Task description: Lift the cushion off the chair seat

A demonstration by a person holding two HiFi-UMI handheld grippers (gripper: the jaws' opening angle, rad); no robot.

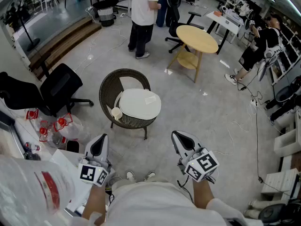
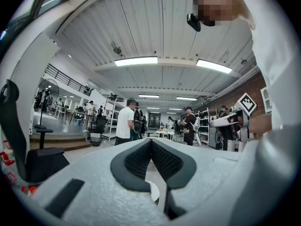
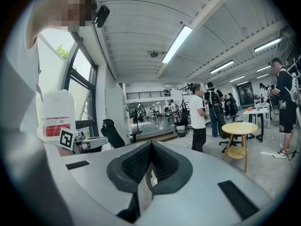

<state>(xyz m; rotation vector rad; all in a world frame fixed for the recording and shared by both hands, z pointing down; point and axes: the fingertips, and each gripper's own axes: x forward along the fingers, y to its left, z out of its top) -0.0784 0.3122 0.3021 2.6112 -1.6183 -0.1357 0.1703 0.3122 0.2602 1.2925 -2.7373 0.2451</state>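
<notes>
We see the white cushion (image 1: 139, 103) lying flat on the seat of the round woven chair (image 1: 106, 89). It fills most of the seat. A small pale cup (image 1: 116, 113) sits on the seat too, touching the cushion's edge at about 8 o'clock. Nothing else touches the cushion.

Our two grippers are near us, well apart from the chair. From them, the chair is at 12 o'clock. The left gripper (image 1: 100, 142) has its jaws together, tip to tip, with nothing between them. The right gripper (image 1: 178, 138) also has its jaws pressed together, and it holds nothing. Both point toward the chair, one on each side of our feet.

From the woven chair, a black office chair (image 1: 60, 86) stands at 9 o'clock, near but not touching. Some bottles with red caps (image 1: 49, 128) lie on the floor at 8 o'clock. A round wooden table (image 1: 197, 38) stands at 1 o'clock, well apart from the chair. A person in a white shirt (image 1: 143, 6) stands at 12 o'clock, farther off. Another person in black (image 1: 256, 48) is at the far right, at about 2 o'clock.
</notes>
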